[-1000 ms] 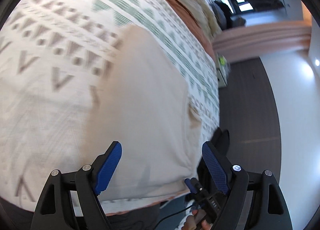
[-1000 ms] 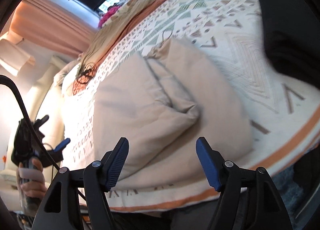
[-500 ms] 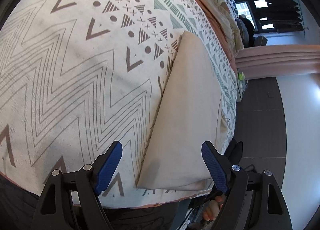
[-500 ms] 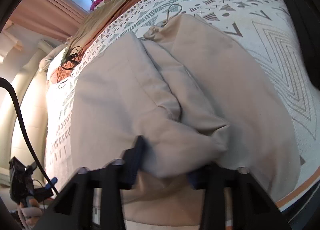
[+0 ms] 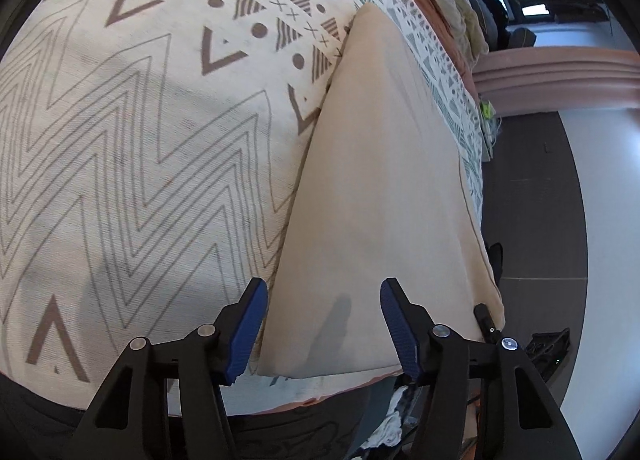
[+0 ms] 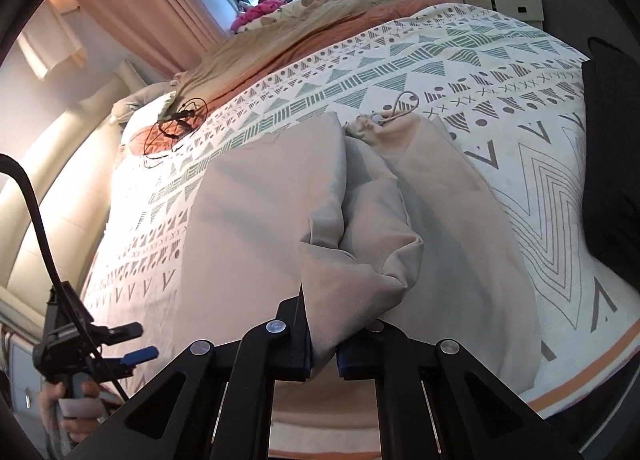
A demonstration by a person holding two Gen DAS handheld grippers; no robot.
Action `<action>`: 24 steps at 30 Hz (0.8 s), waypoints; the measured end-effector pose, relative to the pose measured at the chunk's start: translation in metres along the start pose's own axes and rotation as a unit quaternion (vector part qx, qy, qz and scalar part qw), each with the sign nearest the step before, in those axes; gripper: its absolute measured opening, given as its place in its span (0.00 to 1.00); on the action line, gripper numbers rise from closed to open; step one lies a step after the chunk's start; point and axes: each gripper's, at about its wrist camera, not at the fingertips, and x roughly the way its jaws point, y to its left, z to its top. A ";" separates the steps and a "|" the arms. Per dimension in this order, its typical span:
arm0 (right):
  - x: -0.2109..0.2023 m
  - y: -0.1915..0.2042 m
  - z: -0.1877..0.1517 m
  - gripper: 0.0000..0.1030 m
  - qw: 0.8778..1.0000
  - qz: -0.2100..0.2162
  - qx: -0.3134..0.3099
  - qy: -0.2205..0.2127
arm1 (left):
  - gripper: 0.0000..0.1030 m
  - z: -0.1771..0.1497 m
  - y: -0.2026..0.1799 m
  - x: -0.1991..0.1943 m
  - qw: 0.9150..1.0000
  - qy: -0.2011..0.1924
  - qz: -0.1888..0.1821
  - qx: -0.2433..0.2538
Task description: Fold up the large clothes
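Observation:
A large beige garment with a drawstring at its far end lies spread on the patterned bedspread. My right gripper is shut on a bunched fold of the garment and holds it raised above the rest. In the left wrist view the garment's flat edge runs away from me near the bed's side. My left gripper is open, its blue pads either side of the garment's near corner, just above it. The left gripper also shows in the right wrist view, off the bed's left side.
A black cable coil lies on the bed near a pillow. A yellow blanket is heaped at the far end. A dark garment lies at the right edge. A white nightstand stands beyond the bed. Dark floor is beside the bed.
My right gripper has closed on a fold of the beige garment and lifted it. My left gripper swung over the bedspread, came close to the garment's near corner and narrowed, still open.

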 end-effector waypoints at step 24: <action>-0.031 -0.084 -0.029 0.06 0.994 -0.018 0.103 -0.029 | 0.53 -0.006 -0.041 0.046 0.996 0.052 0.018 0.065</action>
